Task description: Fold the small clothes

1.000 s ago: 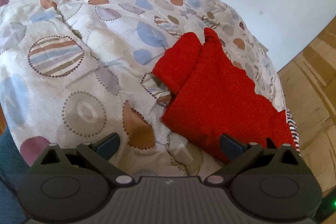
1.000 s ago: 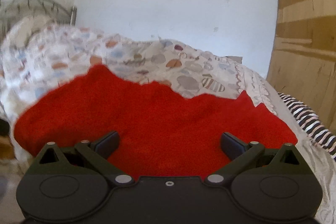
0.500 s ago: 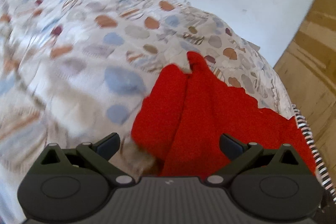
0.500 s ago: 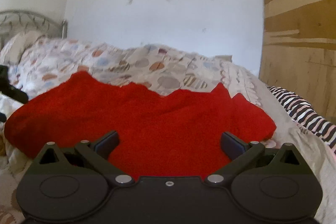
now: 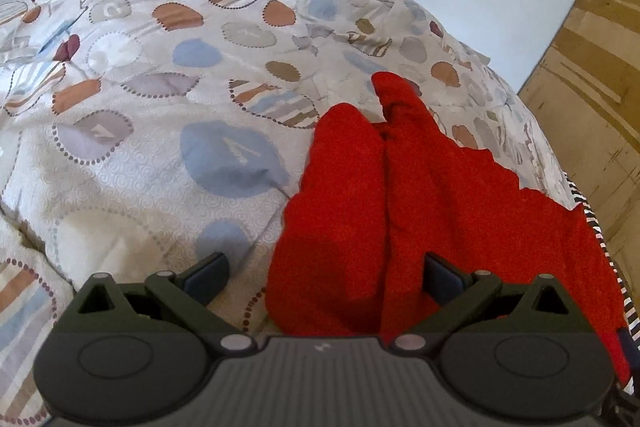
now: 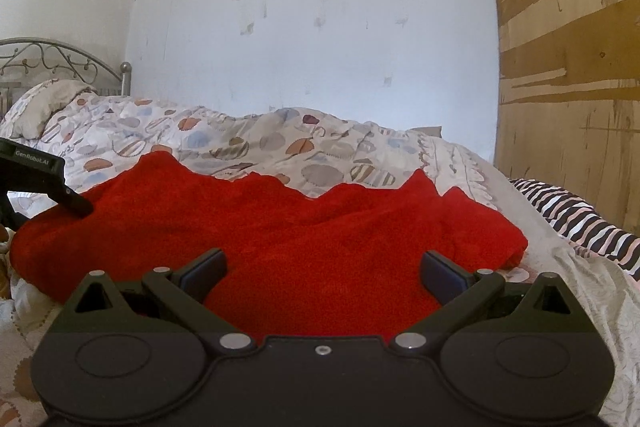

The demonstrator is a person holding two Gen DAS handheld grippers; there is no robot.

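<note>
So there's a red fleecy garment [image 5: 420, 195] lying on the bed, spread over a patterned quilt [image 5: 168, 99] with blue, brown and striped blobs all over it. It sits toward the right edge of the bed, with a fold or crease running down its length in the left wrist view, and its far edge looks wavy and uneven in the right wrist view [image 6: 280, 235].

The left gripper [image 5: 324, 273] hangs just above the near left part of the garment, fingers spread wide with nothing between them; one finger is over the quilt, the other over the red fabric. The right gripper [image 6: 324, 269] is low over the near edge of the garment, fingers also wide and holding nothing. Can't tell if either is actually touching the cloth.

A striped black-and-white cloth [image 6: 576, 215] lies at the right, a metal headboard [image 6: 60, 61] at far left, and a pale wall [image 6: 320, 27] behind.
</note>
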